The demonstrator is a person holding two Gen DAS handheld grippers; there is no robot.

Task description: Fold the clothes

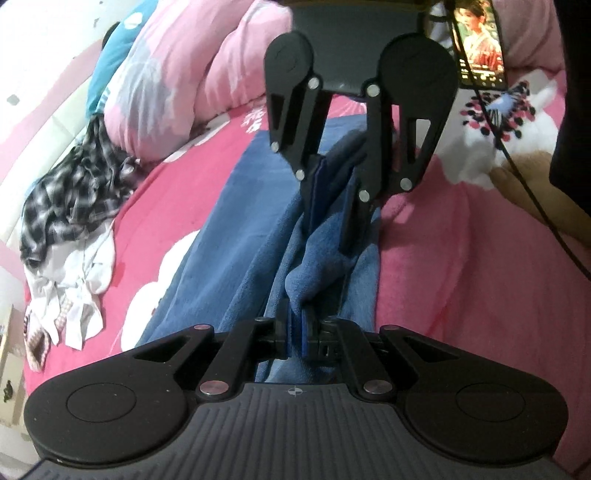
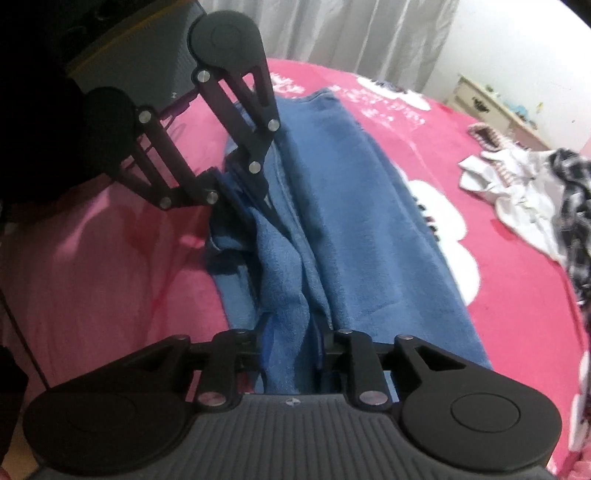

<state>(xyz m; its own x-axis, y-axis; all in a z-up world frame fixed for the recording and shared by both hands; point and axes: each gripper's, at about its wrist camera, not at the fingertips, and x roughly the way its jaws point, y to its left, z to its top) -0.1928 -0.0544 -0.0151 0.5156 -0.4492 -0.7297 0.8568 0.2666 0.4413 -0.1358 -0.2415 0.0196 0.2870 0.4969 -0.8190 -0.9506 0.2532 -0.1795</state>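
A blue fleece garment (image 1: 229, 251) lies lengthwise on the pink bedspread (image 1: 461, 277), with a raised fold along its near edge. My left gripper (image 1: 295, 325) is shut on that fold, and the cloth bulges out just past its pads. Facing it from the far end, my right gripper (image 1: 332, 214) straddles the same fold. In the right wrist view the right gripper (image 2: 293, 343) has its pads apart, with the garment (image 2: 362, 229) lying loosely between them. The left gripper (image 2: 243, 199) pinches the ridge further along.
A plaid shirt (image 1: 74, 195) and a white garment (image 1: 81, 288) lie crumpled on the bed beside the blue one. Pink pillows (image 1: 229, 66) and a lit phone (image 1: 480, 48) with a black cable (image 1: 524, 177) sit at the head. A pale nightstand (image 2: 491, 107) stands by the curtain (image 2: 369, 33).
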